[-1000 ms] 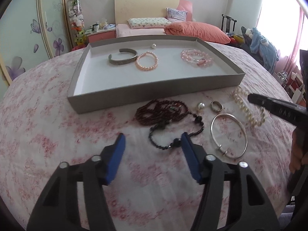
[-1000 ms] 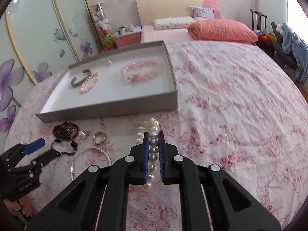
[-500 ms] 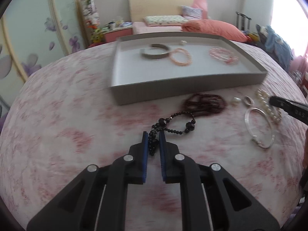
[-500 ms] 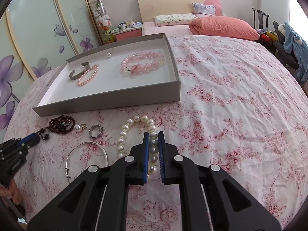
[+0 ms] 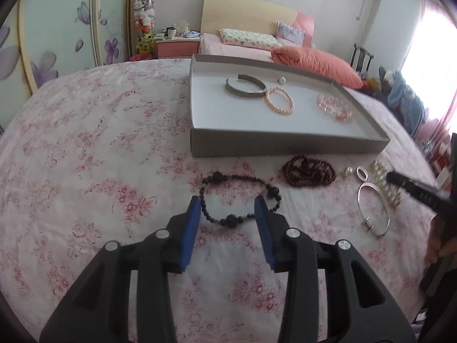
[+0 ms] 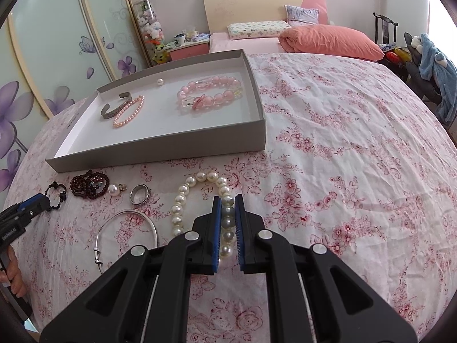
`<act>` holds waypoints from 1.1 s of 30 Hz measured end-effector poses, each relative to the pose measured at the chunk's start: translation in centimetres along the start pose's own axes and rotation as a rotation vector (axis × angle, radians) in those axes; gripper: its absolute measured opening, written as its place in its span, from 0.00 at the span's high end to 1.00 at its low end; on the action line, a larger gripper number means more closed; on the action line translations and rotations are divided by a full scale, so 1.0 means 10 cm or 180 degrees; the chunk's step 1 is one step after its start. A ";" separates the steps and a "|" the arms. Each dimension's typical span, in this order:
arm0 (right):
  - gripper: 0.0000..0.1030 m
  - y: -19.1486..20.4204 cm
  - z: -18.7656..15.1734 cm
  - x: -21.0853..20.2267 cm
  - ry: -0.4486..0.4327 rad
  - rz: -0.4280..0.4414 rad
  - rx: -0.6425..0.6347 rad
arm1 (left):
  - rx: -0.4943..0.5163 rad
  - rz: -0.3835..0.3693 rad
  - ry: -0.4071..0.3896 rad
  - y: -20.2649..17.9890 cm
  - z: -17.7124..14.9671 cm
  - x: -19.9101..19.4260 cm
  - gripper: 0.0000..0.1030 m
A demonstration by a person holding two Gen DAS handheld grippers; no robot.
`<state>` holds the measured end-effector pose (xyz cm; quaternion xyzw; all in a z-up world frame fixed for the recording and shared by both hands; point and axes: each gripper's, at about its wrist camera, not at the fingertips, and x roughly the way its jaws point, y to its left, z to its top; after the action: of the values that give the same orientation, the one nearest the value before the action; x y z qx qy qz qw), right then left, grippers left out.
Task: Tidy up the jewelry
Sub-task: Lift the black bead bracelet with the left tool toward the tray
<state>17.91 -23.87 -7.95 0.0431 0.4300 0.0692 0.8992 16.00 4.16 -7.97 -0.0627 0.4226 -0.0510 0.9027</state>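
Observation:
A black bead bracelet (image 5: 231, 219) lies as a ring on the flowered bedspread. My left gripper (image 5: 225, 207) straddles its near side; its jaws are opening and the blue pads (image 5: 192, 214) stand clear of the beads. In the right wrist view the same bracelet (image 6: 55, 191) lies at the left gripper's (image 6: 37, 200) tip. My right gripper (image 6: 227, 210) is shut on one side of a white pearl bracelet (image 6: 182, 197), which rests on the spread. A grey tray (image 5: 285, 143) (image 6: 160, 151) sits beyond the loose pieces.
Loose on the spread: dark red beads (image 5: 308, 170), a pearl earring (image 6: 112, 190), a ring (image 6: 140, 194), a silver bangle (image 5: 374, 208). The tray holds a metal cuff (image 5: 245, 87), a pink pearl bracelet (image 5: 279, 100), a pink crystal bracelet (image 6: 211, 91) and a small pearl (image 6: 160, 82).
The left gripper shut on the black bracelet, dragged it left away from the red beads, then parted its jaws; the bracelet now lies spread out. The right gripper stayed shut on the pearls.

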 end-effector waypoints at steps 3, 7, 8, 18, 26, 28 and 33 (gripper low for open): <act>0.90 -0.01 0.00 0.00 0.0001 -0.0001 -0.0002 | -0.0108 0.0041 0.0020 0.05 0.03 0.03 0.61; 0.90 0.00 0.00 0.00 0.0001 -0.0002 -0.0001 | -0.0130 0.0174 0.0060 0.05 0.06 0.08 0.75; 0.90 0.00 0.00 0.00 0.0001 -0.0002 -0.0001 | -0.0082 0.0254 0.0062 0.03 0.07 0.09 0.79; 0.90 -0.01 0.00 0.00 0.0002 0.0004 0.0006 | 0.0029 0.0469 0.0058 0.01 0.06 0.09 0.88; 0.90 -0.01 0.00 0.00 0.0004 0.0013 0.0016 | 0.0005 0.0405 0.0055 0.03 0.06 0.11 0.86; 0.90 -0.02 0.00 0.00 0.0005 0.0028 0.0027 | 0.0000 0.0399 0.0054 0.04 0.06 0.10 0.86; 0.89 -0.04 0.00 0.00 0.0008 0.0054 0.0047 | 0.0029 0.0387 0.0056 0.02 0.05 0.10 0.82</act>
<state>17.92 -24.24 -8.00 0.0533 0.4312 0.0737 0.8977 17.06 4.20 -8.45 -0.0324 0.4333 0.0015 0.9006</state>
